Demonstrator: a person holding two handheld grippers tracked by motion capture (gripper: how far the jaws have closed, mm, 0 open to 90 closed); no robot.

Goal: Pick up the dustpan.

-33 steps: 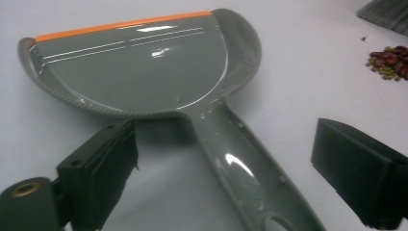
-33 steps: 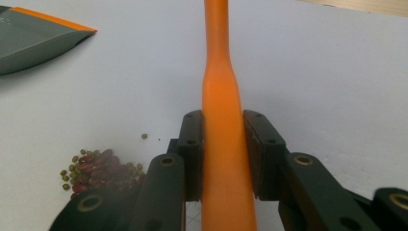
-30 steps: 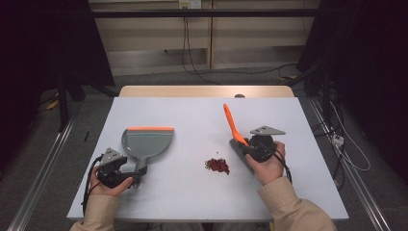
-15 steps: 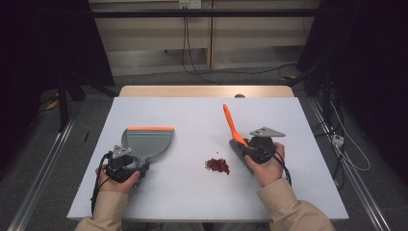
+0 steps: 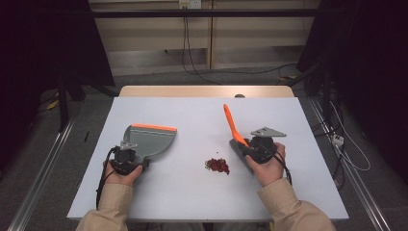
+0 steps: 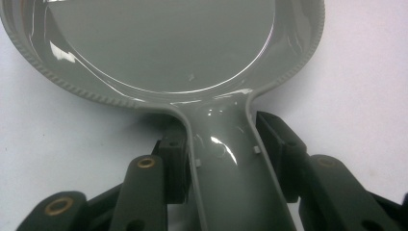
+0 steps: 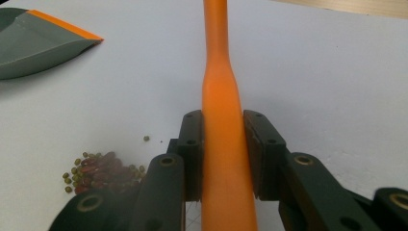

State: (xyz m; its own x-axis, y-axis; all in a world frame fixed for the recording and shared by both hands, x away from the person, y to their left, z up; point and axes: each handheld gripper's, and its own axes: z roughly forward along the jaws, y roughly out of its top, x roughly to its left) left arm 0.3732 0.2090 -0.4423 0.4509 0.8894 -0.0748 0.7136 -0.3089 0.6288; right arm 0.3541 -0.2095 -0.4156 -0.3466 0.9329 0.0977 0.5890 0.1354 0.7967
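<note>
On a pale table [image 5: 192, 192] over a grey floor with dark curtains around, the left gripper [image 5: 126, 159] clamps the dustpan [image 5: 149, 140] handle, the right gripper [image 5: 257, 148] clamps the brush [image 5: 232, 125], beans [image 5: 217, 165] piled between

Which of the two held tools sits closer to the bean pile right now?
The brush in the right claw: its grey head sits just beside the beans. The dustpan lies farther off to the left.
</note>
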